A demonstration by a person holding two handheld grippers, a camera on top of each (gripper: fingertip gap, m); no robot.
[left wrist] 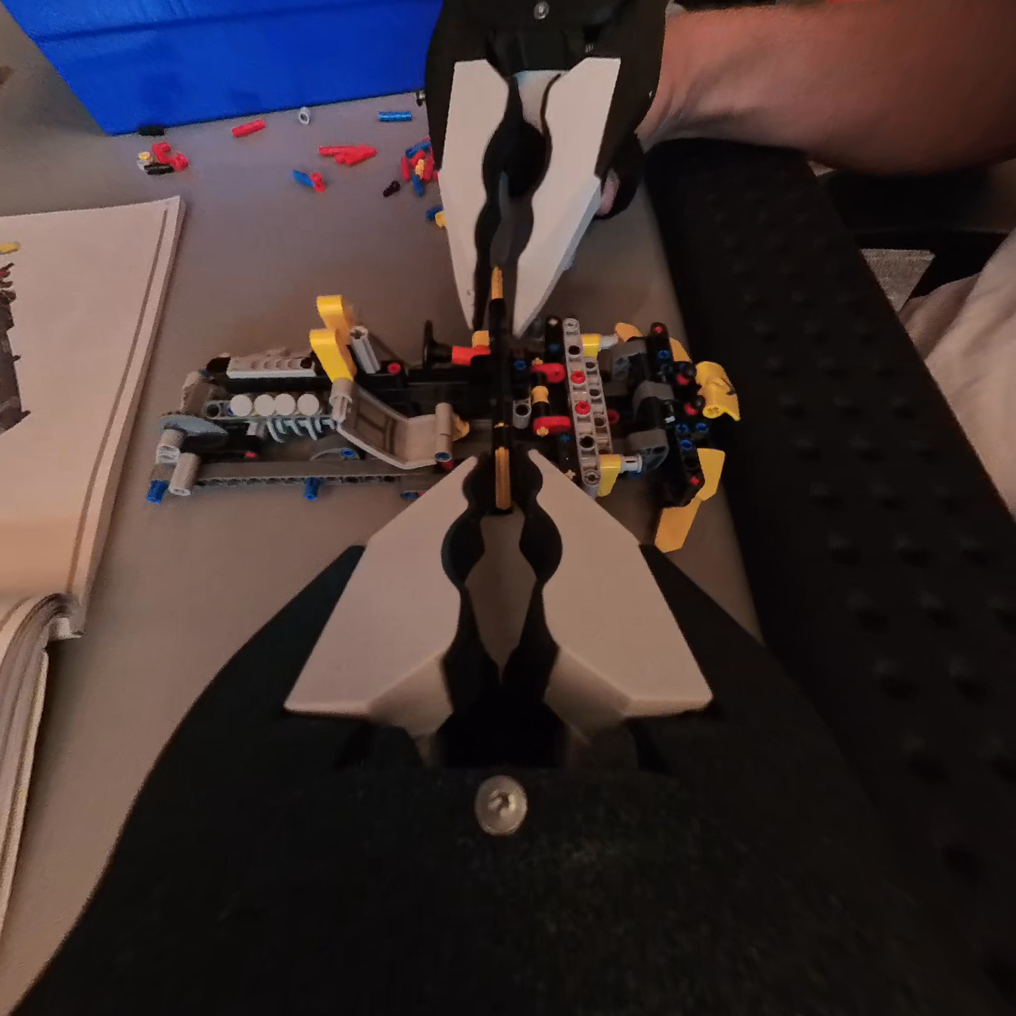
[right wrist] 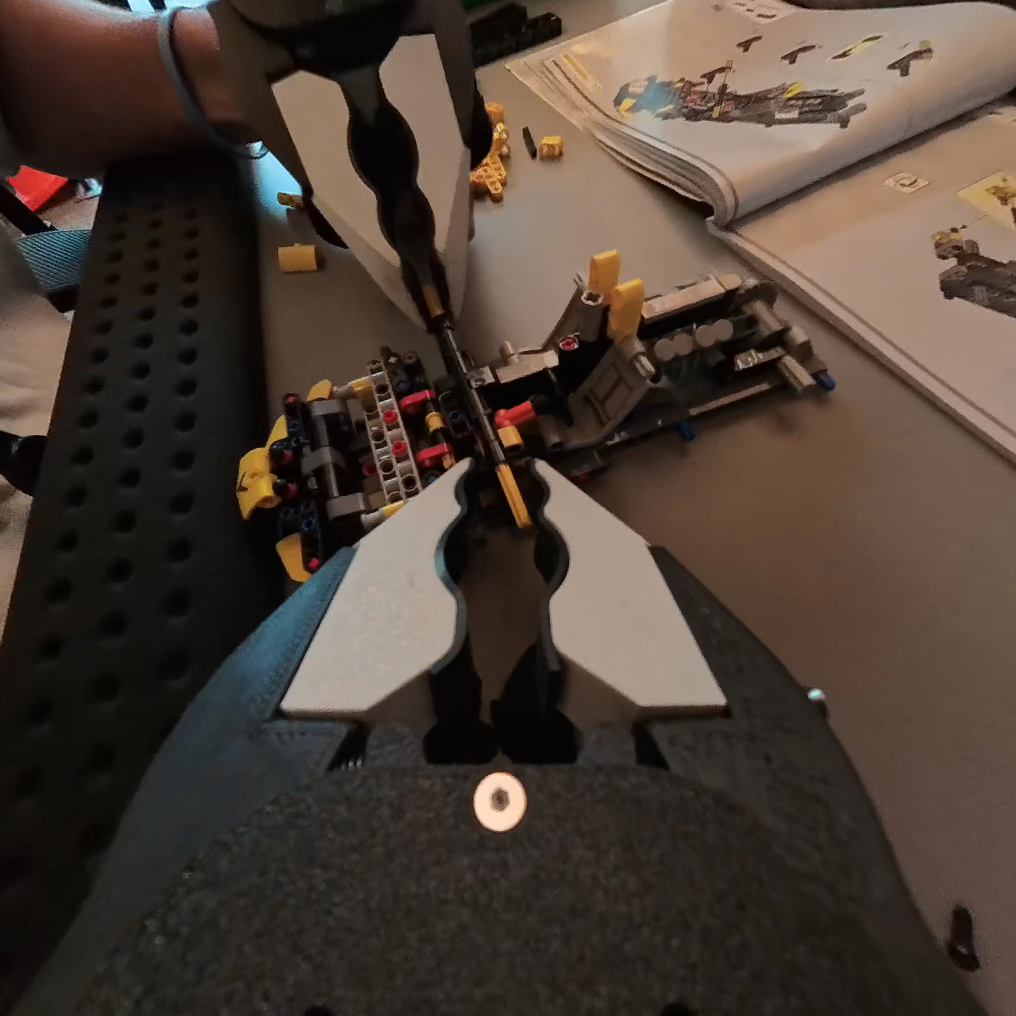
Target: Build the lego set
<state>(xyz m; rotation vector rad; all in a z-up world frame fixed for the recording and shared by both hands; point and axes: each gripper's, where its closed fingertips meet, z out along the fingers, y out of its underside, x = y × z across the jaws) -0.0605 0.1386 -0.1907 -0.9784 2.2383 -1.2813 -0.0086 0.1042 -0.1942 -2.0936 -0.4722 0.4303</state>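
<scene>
A long thin black rod with yellow ends [left wrist: 501, 385] hangs across a partly built black, grey and yellow Lego vehicle [left wrist: 352, 423] that lies on the grey table. My left gripper [left wrist: 502, 459] is shut on the rod's near yellow end. My right gripper [left wrist: 495, 327] comes in from the far side, shut on the other end. In the right wrist view the rod [right wrist: 467, 379] runs from my right gripper [right wrist: 503, 467] to the left gripper [right wrist: 440, 319], above the vehicle [right wrist: 632, 363]. The rod crosses the vehicle's middle; whether it touches the vehicle is hidden.
An open instruction booklet [left wrist: 71, 385] [right wrist: 769, 110] lies beside the vehicle. Loose red and blue pieces [left wrist: 346, 154] lie in front of a blue bin [left wrist: 220, 55]. Loose yellow pieces [right wrist: 489, 165] lie behind the left gripper. A black perforated panel [left wrist: 824, 495] [right wrist: 137, 440] borders the table. Tip to tip, the grippers are about 7 cm apart.
</scene>
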